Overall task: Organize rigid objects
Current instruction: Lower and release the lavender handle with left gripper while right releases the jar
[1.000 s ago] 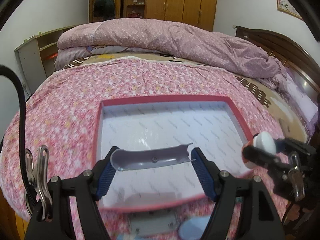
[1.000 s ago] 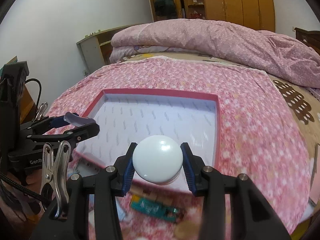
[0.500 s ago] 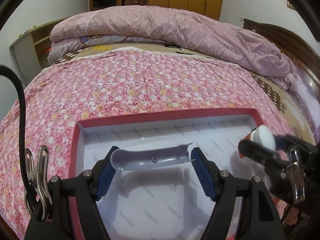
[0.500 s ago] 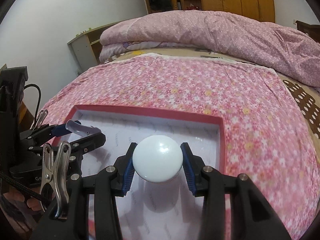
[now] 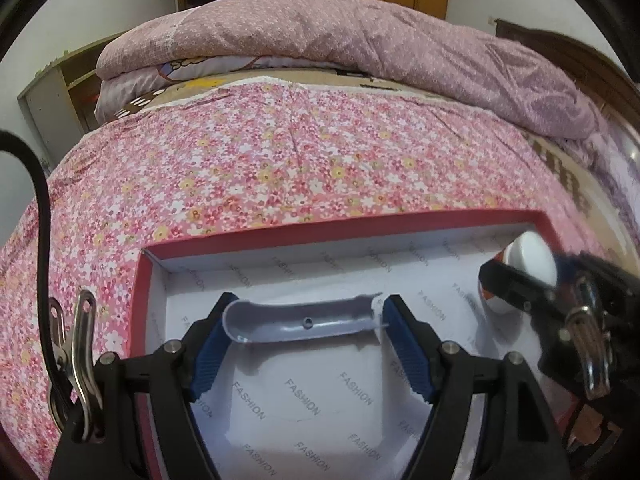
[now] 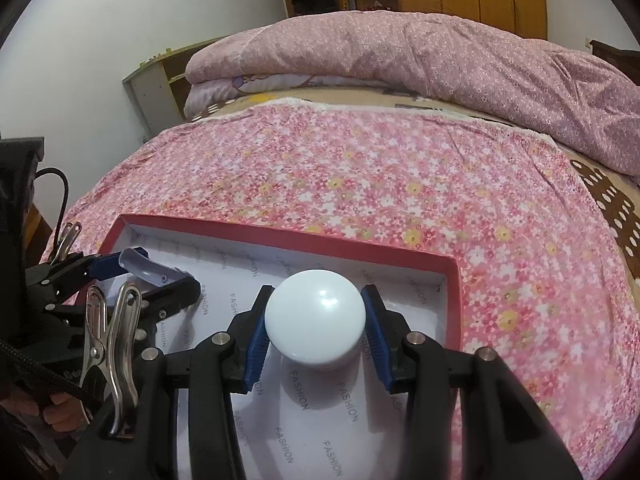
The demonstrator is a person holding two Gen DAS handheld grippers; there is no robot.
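Note:
A red-rimmed box (image 5: 348,227) with a white "FASHION" lining lies on the flowered bedspread; it also shows in the right wrist view (image 6: 288,236). My left gripper (image 5: 306,324) is shut on a curved grey plastic piece (image 5: 304,322), held over the box's left half. My right gripper (image 6: 316,320) is shut on a white round-capped object (image 6: 316,312), held over the box's right half. The right gripper and its white object (image 5: 530,258) show at the right of the left wrist view. The left gripper with the grey piece (image 6: 148,270) shows at the left of the right wrist view.
The pink flowered bedspread (image 5: 280,168) stretches beyond the box. A folded pink quilt (image 5: 360,40) lies at the far end of the bed. A wooden headboard (image 5: 580,64) is at the right, a low shelf (image 5: 52,92) at the left, and wardrobes stand behind.
Both grippers have moved forward and down over the box with their objects still held. The box now fills the lower part of both views.

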